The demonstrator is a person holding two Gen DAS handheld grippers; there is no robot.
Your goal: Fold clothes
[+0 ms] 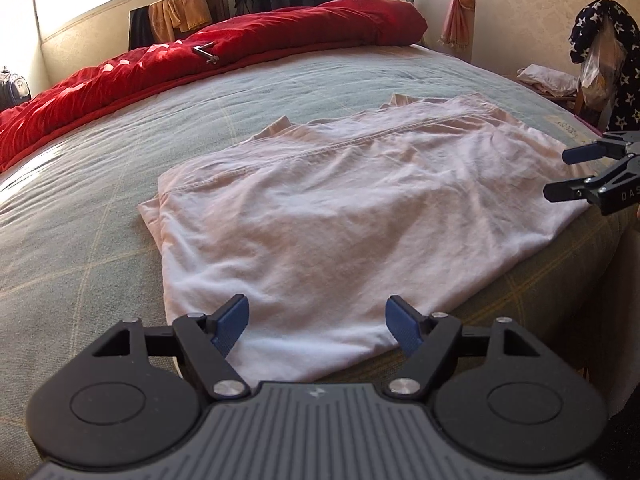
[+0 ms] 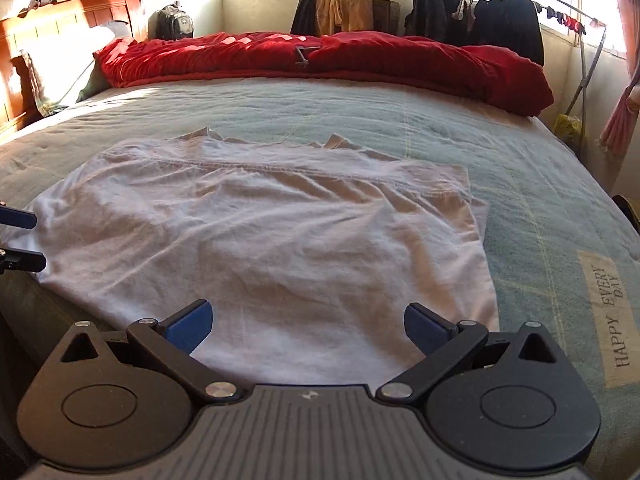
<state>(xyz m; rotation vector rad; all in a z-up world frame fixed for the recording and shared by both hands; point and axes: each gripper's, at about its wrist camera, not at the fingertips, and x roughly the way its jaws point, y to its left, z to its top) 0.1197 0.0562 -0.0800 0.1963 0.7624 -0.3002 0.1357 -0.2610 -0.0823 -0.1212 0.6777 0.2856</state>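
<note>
A pale pink T-shirt (image 1: 320, 204) lies flat and partly folded on the bed, its hem seam running across the far side. The same T-shirt (image 2: 260, 232) fills the middle of the right wrist view. My left gripper (image 1: 318, 326) hovers open over the shirt's near edge, nothing between its blue pads. My right gripper (image 2: 306, 326) is also open, just above the shirt's near edge. The right gripper (image 1: 558, 174) shows at the right border of the left wrist view, open beside the shirt's corner. The left gripper (image 2: 24, 240) appears at the left border of the right wrist view.
The bed has a grey-green checked cover (image 1: 80, 240) with a "HAPPY EVERY DAY" label (image 2: 608, 316). A red duvet (image 2: 320, 60) is bunched along the far side. A clothes rack with dark jackets (image 2: 480, 12), a backpack (image 2: 172, 20) and a wooden headboard (image 2: 60, 40) stand beyond.
</note>
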